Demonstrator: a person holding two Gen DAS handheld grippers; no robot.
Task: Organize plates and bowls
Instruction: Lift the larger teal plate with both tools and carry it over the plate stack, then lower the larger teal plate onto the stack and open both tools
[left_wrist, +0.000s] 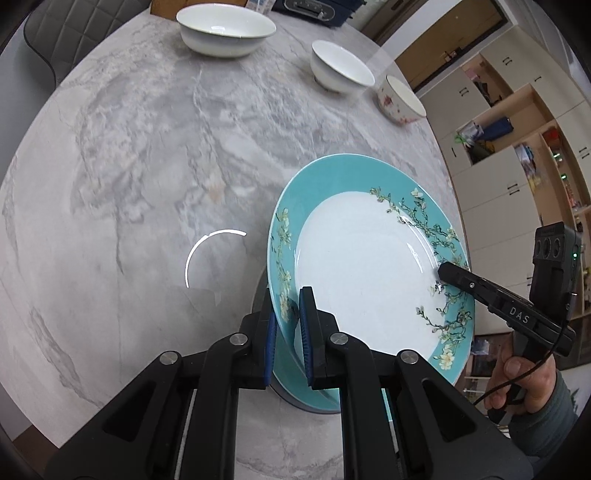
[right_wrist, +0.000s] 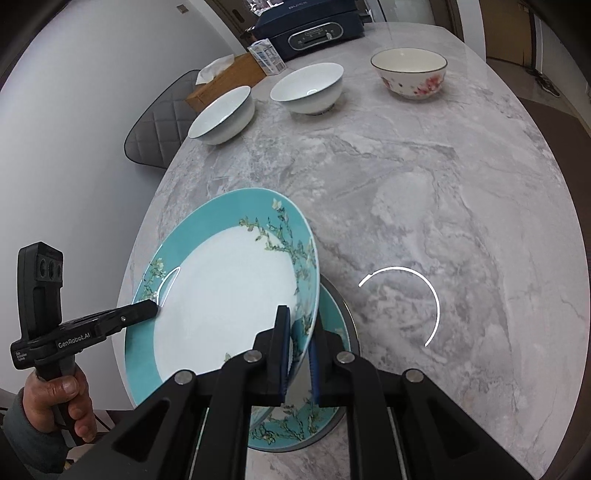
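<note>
Left gripper (left_wrist: 287, 325) clamped on teal plate (left_wrist: 354, 266) rim at 9 o'clock; right gripper (right_wrist: 298, 347) clamped on opposite rim at 3. Plate tilted, lifted just above a second teal plate (right_wrist: 317, 413) on marble table (right_wrist: 424, 192). Far side, 12 o'clock: wide white bowl (right_wrist: 223, 114), small white bowl (right_wrist: 307, 92), floral bowl (right_wrist: 410, 74).
</note>
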